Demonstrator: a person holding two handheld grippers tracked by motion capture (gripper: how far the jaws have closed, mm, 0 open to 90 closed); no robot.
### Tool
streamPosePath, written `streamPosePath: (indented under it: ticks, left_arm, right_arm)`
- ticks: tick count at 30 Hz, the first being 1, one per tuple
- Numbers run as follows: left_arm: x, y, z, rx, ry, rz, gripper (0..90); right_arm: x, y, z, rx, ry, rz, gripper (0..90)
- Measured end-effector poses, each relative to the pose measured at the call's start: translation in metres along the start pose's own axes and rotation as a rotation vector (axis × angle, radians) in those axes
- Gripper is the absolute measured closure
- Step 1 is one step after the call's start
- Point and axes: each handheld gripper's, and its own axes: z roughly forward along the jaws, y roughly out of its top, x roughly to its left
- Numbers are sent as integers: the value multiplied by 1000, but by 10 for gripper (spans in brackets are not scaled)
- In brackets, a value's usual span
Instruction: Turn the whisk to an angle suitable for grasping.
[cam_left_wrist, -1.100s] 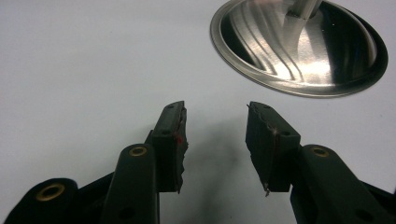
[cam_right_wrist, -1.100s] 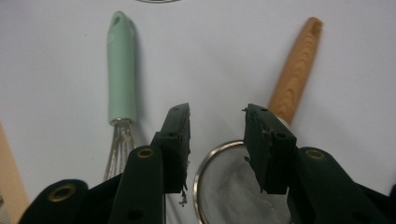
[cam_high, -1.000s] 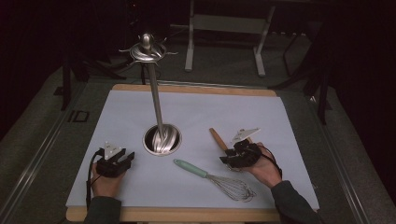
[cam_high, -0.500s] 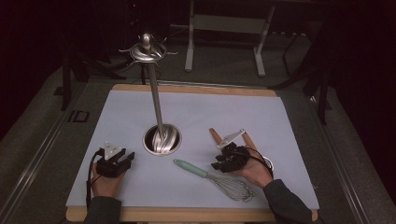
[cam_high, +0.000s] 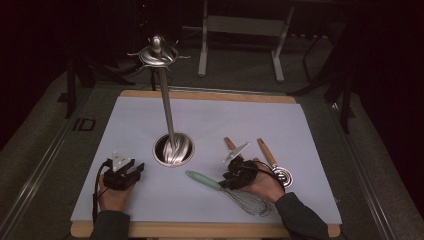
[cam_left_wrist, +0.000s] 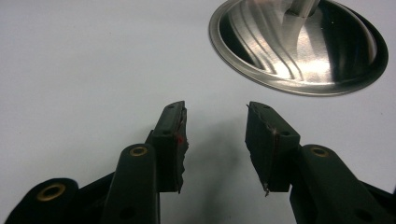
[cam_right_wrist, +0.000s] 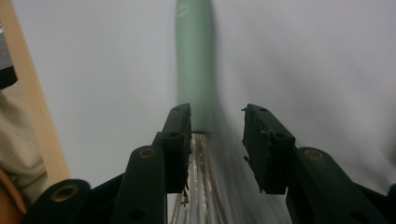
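The right gripper (cam_high: 229, 181) hangs low over the whisk (cam_high: 227, 188), which lies slantwise near the front edge of the white mat (cam_high: 250, 120), right of the middle, its mint-green handle (cam_right_wrist: 194, 65) pointing toward the centre and its wire loops toward the front right corner. In the right gripper view the jaws stand apart and have just been closing a little; the junction of handle and wires lies between them, nearer the left jaw, though whether that pad touches it cannot be told (the picture is blurred there). Just behind that hand, two wooden-handled utensils (cam_high: 265, 151) lie side by side, one ending in a shiny metal head (cam_high: 283, 175) close to the person's wrist. At the mat's centre stands a tall metal stand (cam_high: 165, 100), its round polished base (cam_left_wrist: 299, 44) well apart from the whisk handle's tip, with a hooked crown at the top. The left gripper (cam_high: 131, 173) rests near the front left corner, jaws parted with nothing between them, pointing at bare mat just short of the base. The mat lies on a wooden board (cam_high: 200, 229) whose edge shows along the front.
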Motion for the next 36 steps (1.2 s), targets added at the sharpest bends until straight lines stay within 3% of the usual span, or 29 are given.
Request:
streamPosePath:
  ticks: [5,15,22,25,36]
  left_arm:
    - [-1,0,0,1,2,4,585]
    - [-1,0,0,4,3,7,585]
    - [-1,0,1,5,5,11,585]
    - [-1,0,0,5,2,6,585]
    - [0,0,1,6,2,5,585]
  right_arm:
    - [3,5,7,51,26,-24,644]
    - [-2,12,22,150,90,17,677]
    - [3,21,30,223,59,33,687]
    - [4,21,29,220,51,42,691]
    - [2,25,20,124,81,81,691]
